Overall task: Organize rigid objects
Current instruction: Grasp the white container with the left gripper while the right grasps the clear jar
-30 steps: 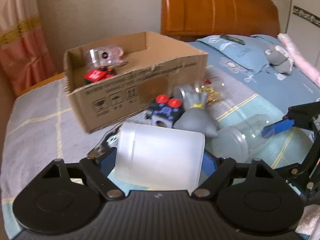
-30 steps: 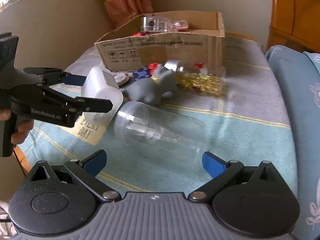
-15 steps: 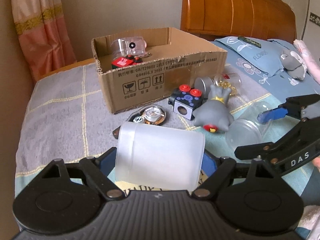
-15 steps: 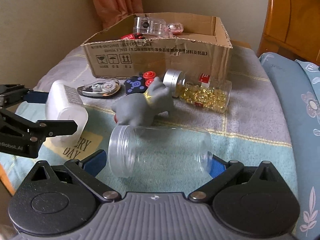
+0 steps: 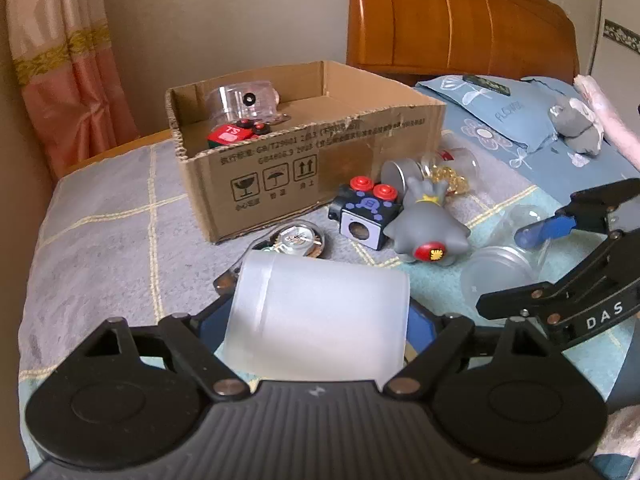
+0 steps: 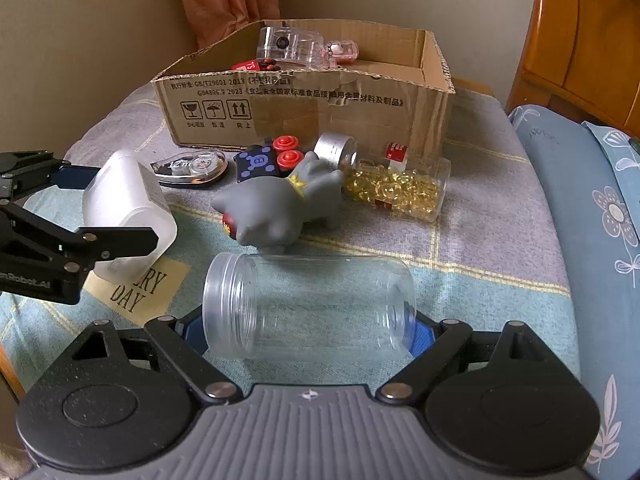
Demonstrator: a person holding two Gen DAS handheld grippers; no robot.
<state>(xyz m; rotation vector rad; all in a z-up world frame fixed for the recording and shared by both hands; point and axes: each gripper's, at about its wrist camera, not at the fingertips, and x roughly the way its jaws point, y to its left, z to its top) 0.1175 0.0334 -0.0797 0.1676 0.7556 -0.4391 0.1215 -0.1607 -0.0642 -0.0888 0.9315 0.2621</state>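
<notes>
My left gripper (image 5: pixel 318 320) is shut on a frosted white plastic jar (image 5: pixel 320 316), held sideways just above the bed; the jar also shows in the right wrist view (image 6: pixel 128 208). My right gripper (image 6: pixel 308 328) is shut on a clear empty jar (image 6: pixel 308 304) lying sideways; that jar shows in the left wrist view (image 5: pixel 504 264) too. An open cardboard box (image 5: pixel 320 168) stands behind, holding a clear case (image 6: pixel 292 44) and a red item (image 5: pixel 228 135).
On the bed lie a grey toy animal (image 6: pixel 280 204), a black cube with red buttons (image 5: pixel 366 212), a jar of yellow capsules (image 6: pixel 392 184) and a correction tape dispenser (image 6: pixel 192 166). A wooden headboard (image 5: pixel 460 28) and blue pillow (image 5: pixel 500 116) are at right.
Both grippers pulled back and rose from the box. The right gripper, open around the clear jar a second ago, has closed on it; the left kept hold of the white jar.
</notes>
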